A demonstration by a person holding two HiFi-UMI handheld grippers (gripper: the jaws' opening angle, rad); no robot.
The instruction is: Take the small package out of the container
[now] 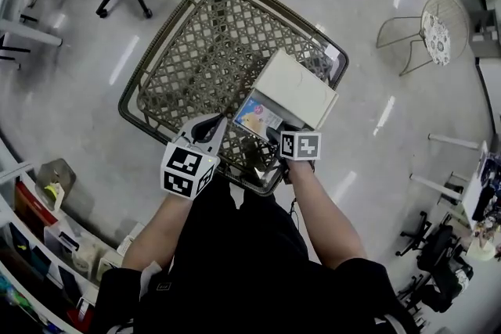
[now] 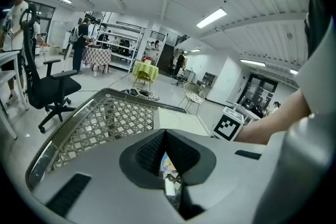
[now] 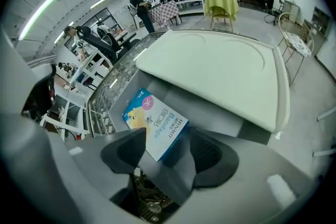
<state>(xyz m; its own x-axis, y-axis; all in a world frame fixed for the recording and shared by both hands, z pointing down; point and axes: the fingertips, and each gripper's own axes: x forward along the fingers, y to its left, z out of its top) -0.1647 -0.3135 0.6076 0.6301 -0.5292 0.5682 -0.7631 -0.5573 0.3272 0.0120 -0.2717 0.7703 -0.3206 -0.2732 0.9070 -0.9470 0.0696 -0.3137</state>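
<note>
Left claw (image 2: 165,150): pressed together, empty, over the cart's (image 1: 168,51) near edge.
Package (image 3: 155,122): lies in the open white box (image 1: 301,90), at the cart's near right corner.
Right claw (image 3: 168,152): spread around the Package's near end; push deeper, square up, then pinch.

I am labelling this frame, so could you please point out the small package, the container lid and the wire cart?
small package (image 3: 152,122): right gripper view, middle of its printed face.
container lid (image 3: 215,68): right gripper view, centre of its pale top.
wire cart (image 1: 205,43): head view, bare mesh floor.
</note>
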